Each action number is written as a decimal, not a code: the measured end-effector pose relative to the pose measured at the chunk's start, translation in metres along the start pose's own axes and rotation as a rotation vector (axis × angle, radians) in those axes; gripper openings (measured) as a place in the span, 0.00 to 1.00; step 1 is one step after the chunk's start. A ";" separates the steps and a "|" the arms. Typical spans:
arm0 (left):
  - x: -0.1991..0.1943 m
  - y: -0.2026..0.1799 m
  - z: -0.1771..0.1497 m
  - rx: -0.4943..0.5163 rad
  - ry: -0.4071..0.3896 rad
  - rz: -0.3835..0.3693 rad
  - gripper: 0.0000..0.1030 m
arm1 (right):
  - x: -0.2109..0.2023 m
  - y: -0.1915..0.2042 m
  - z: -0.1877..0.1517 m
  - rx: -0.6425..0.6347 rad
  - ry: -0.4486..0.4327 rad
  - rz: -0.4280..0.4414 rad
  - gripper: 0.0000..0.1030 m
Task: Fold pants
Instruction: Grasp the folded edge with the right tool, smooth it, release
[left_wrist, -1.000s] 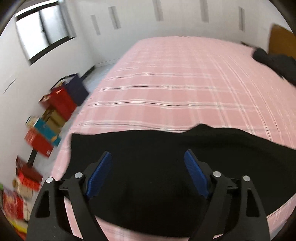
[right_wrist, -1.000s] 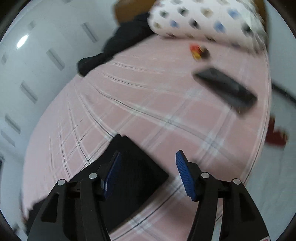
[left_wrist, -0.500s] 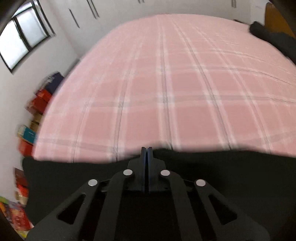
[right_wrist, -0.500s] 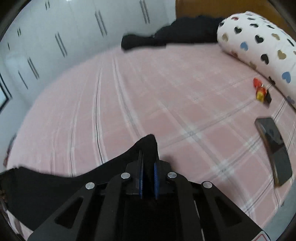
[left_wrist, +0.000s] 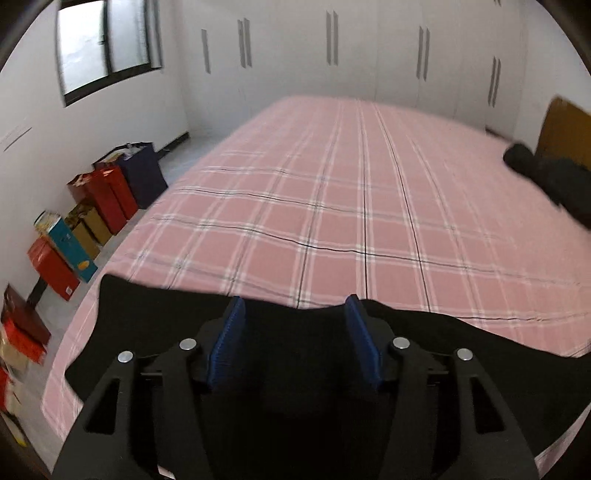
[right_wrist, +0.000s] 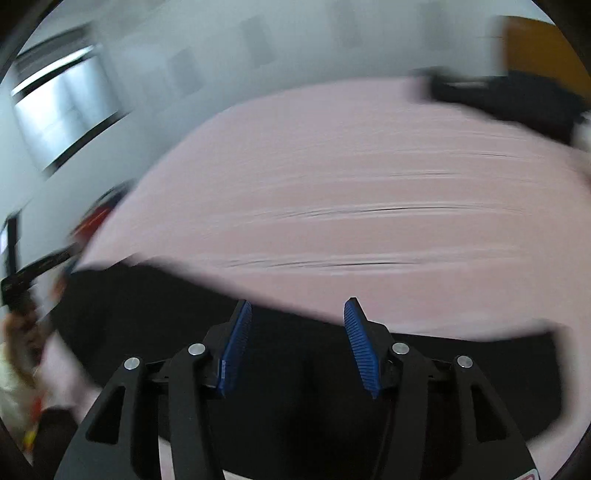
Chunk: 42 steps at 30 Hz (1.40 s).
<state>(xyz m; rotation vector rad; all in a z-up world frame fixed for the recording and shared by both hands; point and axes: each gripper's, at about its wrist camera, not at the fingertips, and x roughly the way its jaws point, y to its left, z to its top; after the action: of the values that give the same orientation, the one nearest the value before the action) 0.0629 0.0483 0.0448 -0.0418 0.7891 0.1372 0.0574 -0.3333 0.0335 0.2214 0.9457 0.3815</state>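
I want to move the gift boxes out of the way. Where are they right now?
In the left wrist view, the gift boxes stand in a row on the floor at the left, along the white wall under the window, beside the bed.

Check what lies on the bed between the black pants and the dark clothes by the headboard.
Only bare pink plaid sheet lies between the pants and the dark clothes, in the left wrist view.

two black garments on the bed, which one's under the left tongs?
The flat black pants at the near edge of the pink plaid bed; the other, a crumpled black garment, lies by the far wooden headboard.
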 end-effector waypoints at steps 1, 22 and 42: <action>-0.011 0.000 -0.014 -0.023 -0.005 -0.005 0.70 | 0.023 0.022 0.008 -0.016 0.031 0.058 0.51; 0.000 0.002 -0.077 0.027 -0.041 -0.027 0.84 | 0.218 0.150 0.081 -0.303 0.206 0.051 0.22; 0.017 -0.040 -0.098 0.202 0.018 -0.030 0.88 | -0.032 -0.101 -0.052 0.182 -0.062 -0.381 0.55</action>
<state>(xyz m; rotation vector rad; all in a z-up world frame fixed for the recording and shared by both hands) 0.0115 0.0015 -0.0365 0.1361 0.8169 0.0282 0.0204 -0.4380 -0.0075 0.2121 0.9387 -0.0624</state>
